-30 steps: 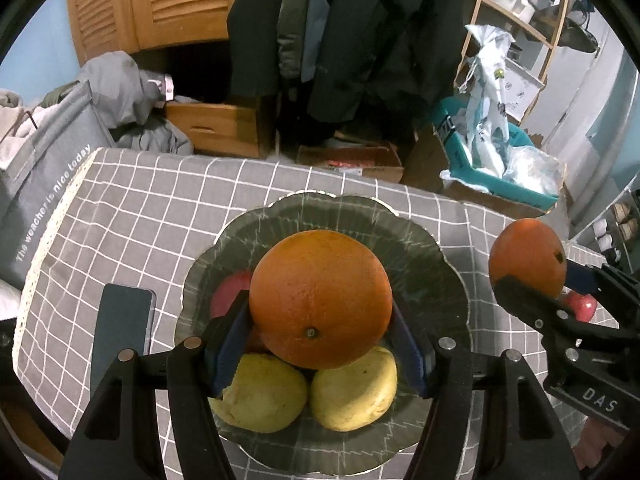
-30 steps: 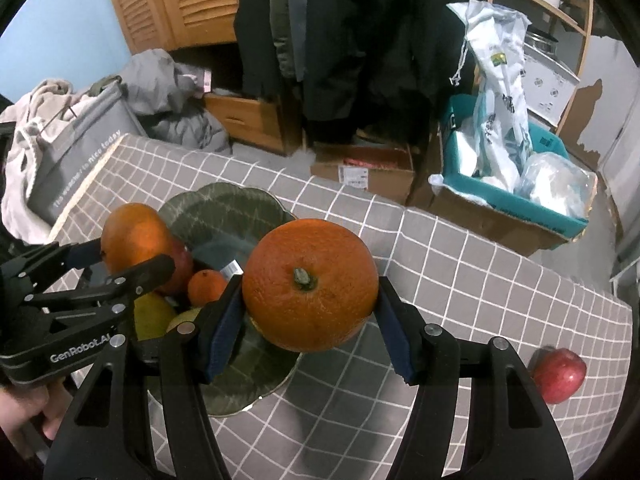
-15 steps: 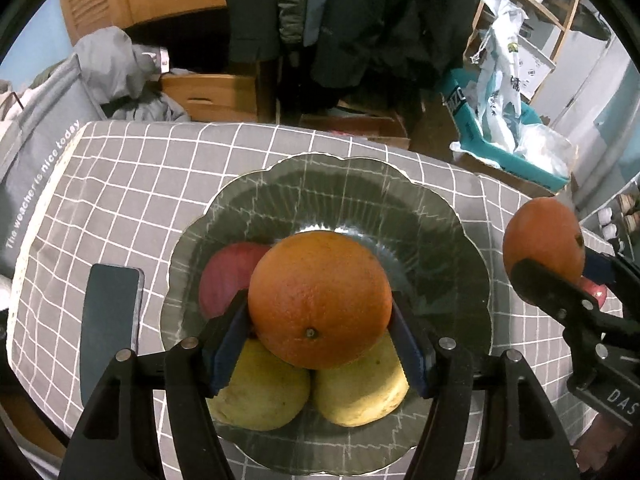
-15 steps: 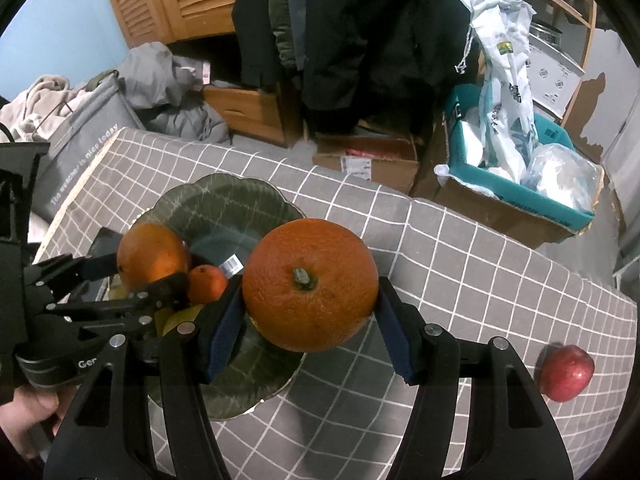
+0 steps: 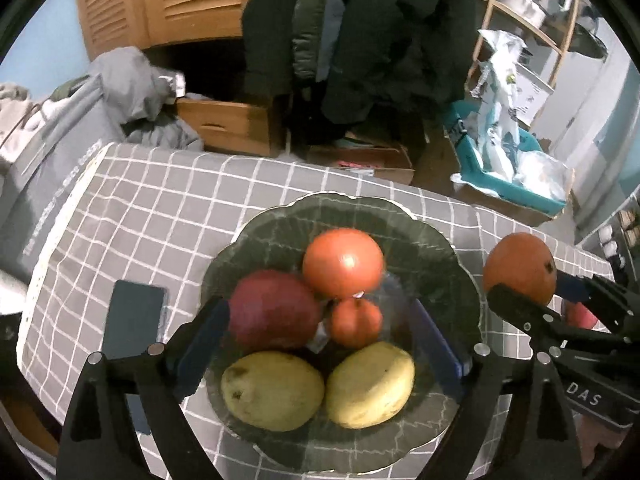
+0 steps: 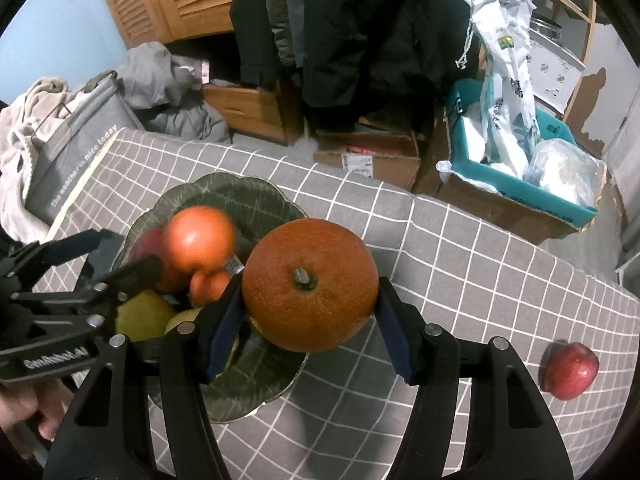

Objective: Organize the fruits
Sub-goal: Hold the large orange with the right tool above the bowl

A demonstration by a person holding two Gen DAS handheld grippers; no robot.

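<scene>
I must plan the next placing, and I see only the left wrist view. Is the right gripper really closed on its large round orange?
Observer: Yes. In the right wrist view, both blue pads of the right gripper press the large round orange, with its stem facing the camera.
Operator: Is any fruit lying outside the plate?
Observer: One red apple lies alone on the grey checked tablecloth, to the right of the dark green scalloped plate.

On the surface [image 5: 168, 200] sits a bowl [image 5: 452, 264]: orange [image 5: 342, 262] at 12 o'clock, mangoes [image 5: 272, 390] at 6, phone [image 5: 134, 318] at 9 outside.
</scene>
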